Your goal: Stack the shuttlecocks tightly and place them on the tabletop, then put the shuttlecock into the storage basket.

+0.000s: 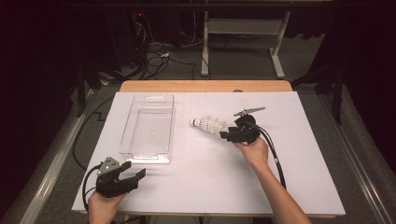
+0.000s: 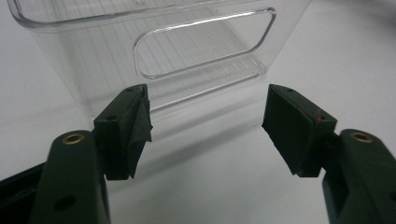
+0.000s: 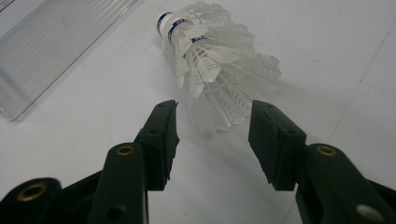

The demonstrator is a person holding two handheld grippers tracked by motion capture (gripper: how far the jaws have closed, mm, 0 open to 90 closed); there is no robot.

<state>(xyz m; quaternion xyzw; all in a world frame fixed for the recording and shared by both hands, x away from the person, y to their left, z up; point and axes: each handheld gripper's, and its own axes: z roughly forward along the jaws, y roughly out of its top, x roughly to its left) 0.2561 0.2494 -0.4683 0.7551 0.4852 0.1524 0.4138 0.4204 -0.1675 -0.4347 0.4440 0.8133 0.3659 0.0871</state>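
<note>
Right black hand-held gripper (image 1: 225, 135) gapes at the skirt end of a nested stack of white shuttlecocks (image 1: 209, 125) lying beside the clear plastic tray (image 1: 148, 127); left gripper (image 1: 133, 174) spread, empty.

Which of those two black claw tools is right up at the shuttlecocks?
The right gripper: its open jaws sit at the skirt end of the shuttlecock stack. The left gripper rests open near the clear tray, far from them.

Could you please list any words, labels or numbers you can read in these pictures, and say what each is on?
No text can be read.
Blue bands on the shuttlecocks: they carry marks, too small and blurred to read.
Clear plastic bin: no label seen.
</note>
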